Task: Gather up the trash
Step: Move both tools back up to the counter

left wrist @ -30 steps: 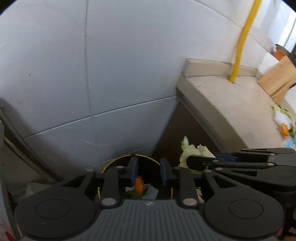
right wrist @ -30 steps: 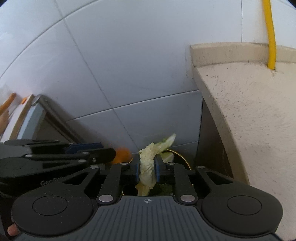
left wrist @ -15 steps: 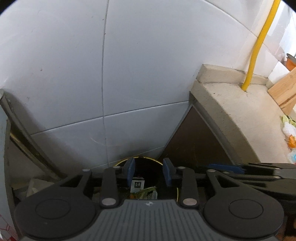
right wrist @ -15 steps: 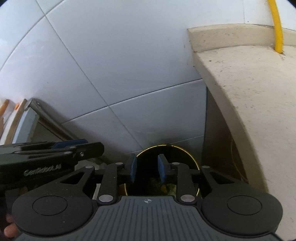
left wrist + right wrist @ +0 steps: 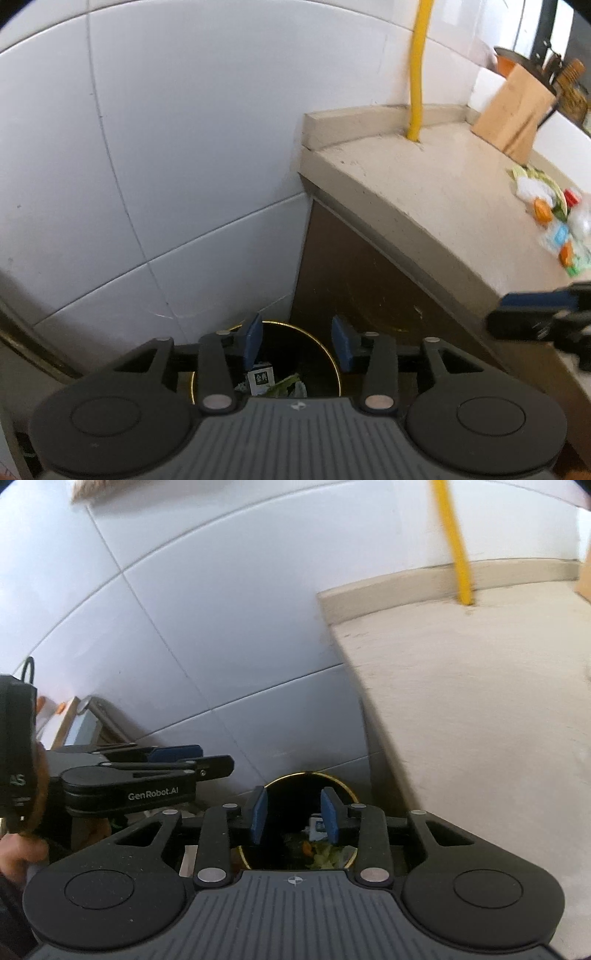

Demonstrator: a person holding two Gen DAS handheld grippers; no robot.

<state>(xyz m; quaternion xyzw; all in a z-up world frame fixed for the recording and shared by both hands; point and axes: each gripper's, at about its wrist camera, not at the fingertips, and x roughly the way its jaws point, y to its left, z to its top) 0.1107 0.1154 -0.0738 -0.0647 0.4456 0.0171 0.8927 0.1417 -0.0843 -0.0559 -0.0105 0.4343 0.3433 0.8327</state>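
Both tongs sit over the bin (image 5: 295,354) – black, gold-rimmed, on the floor in the corner between the tiled wall (image 5: 166,166) and the cabinet side under the counter (image 5: 424,192).

Left tongs (image 5: 297,347): jaws opening, nothing between the blue pads, only the bin mouth shows through the gap. Right tongs (image 5: 295,814): same, jaws opening, empty, bin mouth framed between the pads. Inside the bin are leafy green scraps (image 5: 327,853), an orange bit and a small printed carton (image 5: 261,380).

The remaining trash pile (image 5: 550,214) is up on the counter – white crumpled stuff, green leaves, orange pieces, a red cap, some packaging. In the left wrist view it lies up and far to the right of the tongs, near the counter's front edge, below the brown paper bag (image 5: 513,110) and well apart from the yellow pipe (image 5: 417,74). The right wrist view doesn't show the pile, just bare counter.

The pile sprawls roughly along the counter edge, with no clear long axis on any single piece from here.

The right tongs' fingertip pokes in at the right edge of the left view, just below the pile – so I judge the right hand nearer. Next move looks like swinging both up and right, off the bin, right leading.
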